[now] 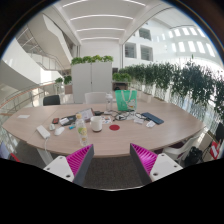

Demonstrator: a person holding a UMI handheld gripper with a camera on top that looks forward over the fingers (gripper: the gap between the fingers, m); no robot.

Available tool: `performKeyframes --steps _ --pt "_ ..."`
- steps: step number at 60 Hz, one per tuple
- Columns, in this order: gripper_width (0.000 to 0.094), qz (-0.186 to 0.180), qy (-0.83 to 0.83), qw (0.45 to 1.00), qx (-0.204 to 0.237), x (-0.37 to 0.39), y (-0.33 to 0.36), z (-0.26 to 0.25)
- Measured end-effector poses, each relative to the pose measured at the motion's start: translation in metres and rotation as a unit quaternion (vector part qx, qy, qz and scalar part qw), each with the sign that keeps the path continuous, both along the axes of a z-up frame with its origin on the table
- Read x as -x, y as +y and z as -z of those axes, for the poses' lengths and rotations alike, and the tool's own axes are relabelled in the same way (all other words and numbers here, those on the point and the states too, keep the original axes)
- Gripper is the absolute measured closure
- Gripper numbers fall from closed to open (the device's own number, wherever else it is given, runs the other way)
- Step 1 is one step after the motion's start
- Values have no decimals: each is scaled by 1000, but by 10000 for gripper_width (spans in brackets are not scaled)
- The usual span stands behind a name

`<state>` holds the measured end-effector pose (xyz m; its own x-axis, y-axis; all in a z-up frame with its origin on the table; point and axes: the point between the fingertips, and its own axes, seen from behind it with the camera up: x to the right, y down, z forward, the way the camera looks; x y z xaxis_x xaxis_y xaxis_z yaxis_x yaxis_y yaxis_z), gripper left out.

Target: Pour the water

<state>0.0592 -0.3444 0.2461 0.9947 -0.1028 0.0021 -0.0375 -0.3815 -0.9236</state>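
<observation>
A green pitcher-like vessel (123, 100) stands at the far side of the large oval wooden table (160, 128). A small clear cup (83, 129) stands nearer, ahead of my left finger, with a white cup (97, 124) beside it. My gripper (112, 162) is open and empty, well short of these things; its pink pads (80, 160) stand wide apart over the table's near edge.
Papers, a blue item (152, 119), a red item (114, 126) and small objects lie scattered on the table. Chairs (51, 100) stand round it. White cabinets (92, 76) and a row of green plants (175, 78) stand behind.
</observation>
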Motion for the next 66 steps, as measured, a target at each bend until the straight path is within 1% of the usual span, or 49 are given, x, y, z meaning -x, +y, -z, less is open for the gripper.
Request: performKeyframes --steps 2,5,6,14,17,23,33,36,39,43,47,50,55,57,58,59,60,61,66 --pt "122 3 0 1000 -4 28 -21 -8" --pt "121 6 -1 1000 -7 47 -25 -9" --pt "122 6 -2 1000 -9 43 -10 -2" --pt "119 0 -13 1000 -12 61 -8 1" --pt "114 -13 -9 1000 -20 72 -1 6" --pt "112 -54 6 998 -31 100 22 27" --pt "119 -93 14 993 -66 142 98 66" --pt "115 -106 14 992 -69 159 128 81" --pt "122 -112 10 991 -68 172 159 100" --pt "121 -110 7 991 -72 185 202 122" --pt "120 -100 9 992 -81 192 242 140" --pt "123 -91 0 993 -80 192 268 154" --pt "126 -80 -9 993 -91 193 302 162" --pt "140 -81 -6 992 -94 196 313 164" --pt "165 -81 -4 992 -95 197 318 165" --pt "206 -82 -2 992 -96 199 323 165" --pt "277 -81 -2 992 -98 200 333 169" --pt "365 -88 0 992 -95 200 334 169" --pt "399 -111 3 990 -91 207 343 170"
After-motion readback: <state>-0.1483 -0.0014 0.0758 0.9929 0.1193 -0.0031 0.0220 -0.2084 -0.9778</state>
